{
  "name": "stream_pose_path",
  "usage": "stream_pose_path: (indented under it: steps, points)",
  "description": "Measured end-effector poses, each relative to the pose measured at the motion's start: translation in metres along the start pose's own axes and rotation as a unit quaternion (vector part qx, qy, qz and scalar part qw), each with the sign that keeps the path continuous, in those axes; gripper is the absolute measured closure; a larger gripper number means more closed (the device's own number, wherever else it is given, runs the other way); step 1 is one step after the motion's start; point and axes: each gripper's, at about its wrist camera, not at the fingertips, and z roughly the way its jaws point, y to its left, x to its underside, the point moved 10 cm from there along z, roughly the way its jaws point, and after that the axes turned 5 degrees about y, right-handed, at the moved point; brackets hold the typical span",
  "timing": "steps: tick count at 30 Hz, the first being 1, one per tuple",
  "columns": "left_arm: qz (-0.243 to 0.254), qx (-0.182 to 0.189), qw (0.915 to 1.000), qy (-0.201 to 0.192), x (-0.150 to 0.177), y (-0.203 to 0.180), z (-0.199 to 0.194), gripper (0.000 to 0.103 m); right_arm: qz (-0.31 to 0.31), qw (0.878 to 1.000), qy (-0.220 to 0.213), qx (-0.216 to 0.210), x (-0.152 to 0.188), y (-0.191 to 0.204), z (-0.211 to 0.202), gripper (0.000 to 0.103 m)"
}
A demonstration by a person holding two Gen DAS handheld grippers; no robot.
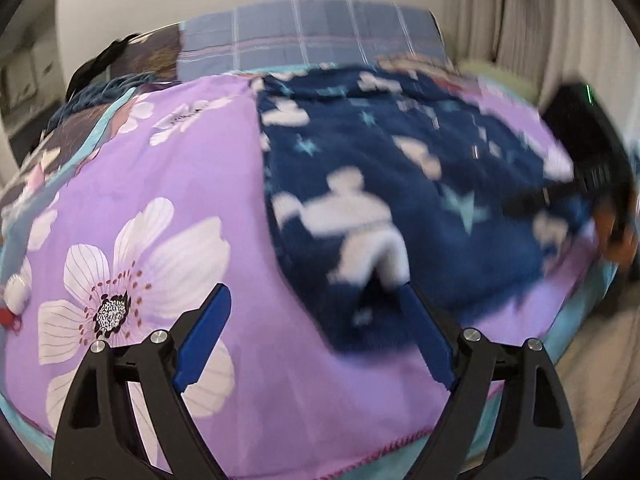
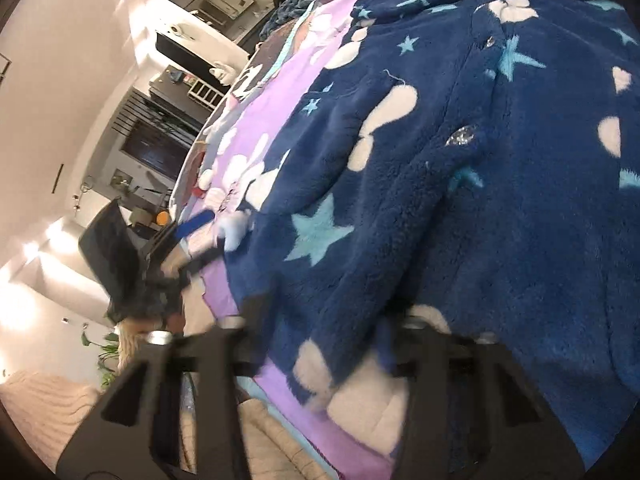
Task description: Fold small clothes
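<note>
Fleece garment [image 1: 400, 184], navy with white figures and pale stars, lies spread on the purple flowered bedspread [image 1: 168, 184]; to fold it well, I'd take the near hem at both corners and carry it over evenly. Left gripper [image 1: 316, 320] hovers at that hem, jaws wide open, empty. Right gripper [image 2: 320, 332] sits low against the fleece edge, too blurred to tell its jaws.

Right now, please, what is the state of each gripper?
Left gripper: open, holding nothing, above the purple sheet at the edge of the blue fleece garment.
Right gripper: blurred and close against the garment; cannot be told.
</note>
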Motion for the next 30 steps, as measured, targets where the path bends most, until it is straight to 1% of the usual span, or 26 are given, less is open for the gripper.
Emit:
stream_pose_path:
  steps: [1,3,4,5,6,7,8,9,10,12,13,14,15,16,17,19,20,22,23,25,26,27,28,30]
  points:
    - [0.006,-0.009,0.9999,0.005,0.003,-0.001,0.004,0.016,0.014,1.0,0.002,-0.011,0.0,0.0,-0.003,0.097]
    - [-0.002,-0.026,0.9996,0.015,0.006,0.003,0.014,0.016,0.035,0.999,-0.011,-0.021,-0.002,0.0,-0.014,0.097]
    - [-0.013,-0.025,0.9995,0.014,0.006,0.005,0.016,0.016,0.035,0.999,-0.018,-0.021,-0.003,0.003,-0.02,0.097]
    - [-0.029,-0.028,0.9992,0.01,0.003,0.009,0.017,0.016,0.029,0.999,-0.034,-0.023,-0.004,0.009,-0.034,0.097]
    - [-0.034,-0.032,0.9989,0.009,0.002,0.013,0.017,0.016,0.02,0.998,-0.051,-0.024,-0.004,0.017,-0.049,0.097]
    - [-0.036,-0.043,0.9984,0.009,0.002,0.017,0.017,0.016,0.012,0.998,-0.062,-0.021,-0.005,0.021,-0.06,0.097]
    - [-0.034,-0.051,0.9981,0.011,0.002,0.021,0.018,0.016,0.0,0.997,-0.077,-0.006,-0.005,0.026,-0.073,0.097]
    - [-0.032,-0.054,0.9979,0.013,0.003,0.023,0.018,0.016,-0.005,0.997,-0.082,0.01,-0.004,0.024,-0.079,0.097]
    - [-0.034,-0.059,0.9976,0.013,0.003,0.026,0.018,0.016,-0.005,0.996,-0.081,0.024,-0.002,0.019,-0.082,0.097]
    - [-0.046,-0.07,0.9963,0.017,0.006,0.036,0.017,0.019,0.026,0.998,-0.045,0.04,0.01,-0.003,-0.069,0.096]
    - [-0.057,-0.066,0.996,0.019,0.008,0.041,0.017,0.021,0.05,0.997,-0.025,0.046,0.019,-0.015,-0.058,0.094]
    - [-0.069,-0.055,0.9959,0.02,0.011,0.043,0.016,0.025,0.071,0.996,-0.009,0.052,0.027,-0.028,-0.049,0.094]
    - [-0.075,-0.046,0.9958,0.021,0.011,0.044,0.015,0.029,0.08,0.995,-0.01,0.052,0.031,-0.034,-0.047,0.095]
    - [-0.079,-0.042,0.9957,0.023,0.014,0.044,0.015,0.03,0.08,0.996,-0.02,0.047,0.032,-0.034,-0.051,0.094]
    - [-0.078,-0.041,0.9958,0.024,0.015,0.044,0.014,0.033,0.077,0.996,-0.03,0.046,0.032,-0.033,-0.06,0.09]
    - [-0.075,-0.034,0.9963,0.022,0.016,0.04,0.011,0.037,0.064,0.994,-0.059,0.066,0.03,-0.033,-0.082,0.067]
    - [-0.075,-0.021,0.9969,0.016,0.015,0.038,0.008,0.039,0.06,0.991,-0.082,0.084,0.028,-0.036,-0.104,0.064]
    - [-0.072,0.012,0.9973,0.006,0.014,0.032,0.001,0.039,0.065,0.986,-0.115,0.104,0.029,-0.043,-0.137,0.064]
    - [-0.072,0.041,0.9966,-0.005,0.012,0.026,-0.006,0.039,0.076,0.98,-0.137,0.121,0.03,-0.052,-0.158,0.062]
    - [-0.076,0.088,0.9929,-0.023,0.009,0.015,-0.017,0.038,0.112,0.965,-0.167,0.168,0.04,-0.078,-0.195,0.058]
    - [-0.079,0.107,0.9906,-0.034,0.005,0.012,-0.022,0.034,0.132,0.958,-0.173,0.185,0.043,-0.092,-0.206,0.058]
    - [-0.081,0.114,0.9893,-0.042,0.002,0.011,-0.024,0.025,0.154,0.952,-0.178,0.194,0.05,-0.104,-0.215,0.058]
    - [-0.086,0.115,0.9885,-0.047,-0.002,0.011,-0.024,0.022,0.181,0.948,-0.181,0.191,0.06,-0.117,-0.222,0.058]
    - [-0.106,0.119,0.9864,-0.041,-0.007,0.015,-0.014,0.02,0.209,0.946,-0.176,0.172,0.072,-0.13,-0.222,0.058]
